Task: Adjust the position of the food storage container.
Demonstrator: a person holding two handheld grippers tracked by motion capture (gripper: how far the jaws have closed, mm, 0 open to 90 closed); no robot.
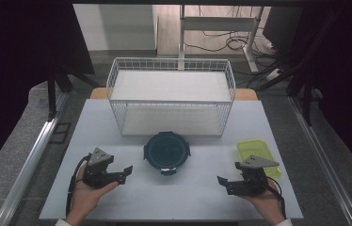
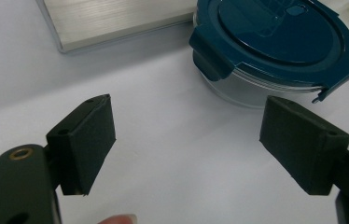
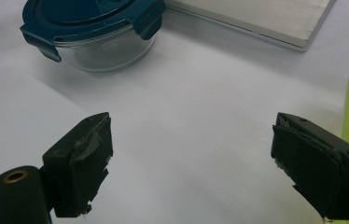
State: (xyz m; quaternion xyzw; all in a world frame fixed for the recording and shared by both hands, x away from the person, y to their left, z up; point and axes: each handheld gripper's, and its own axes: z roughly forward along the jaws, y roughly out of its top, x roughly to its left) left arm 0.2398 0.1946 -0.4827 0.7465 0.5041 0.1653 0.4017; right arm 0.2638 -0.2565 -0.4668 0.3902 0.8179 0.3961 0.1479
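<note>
Round glass container w/ dark teal clip lid [image 1: 166, 152] sits mid-table on the white table [image 1: 117, 197], just in front of the wire basket [image 1: 172, 96], lid on. Left gripper [image 1: 126, 172] rests low at the container's left, jaws spread wide, nothing btwn them; container lies ahead, apart from the pads. Right gripper [image 1: 222, 182] at its right, jaws also spread, empty. Yellow-green lidded box [image 1: 258, 155] is just beside the right gripper.
</note>
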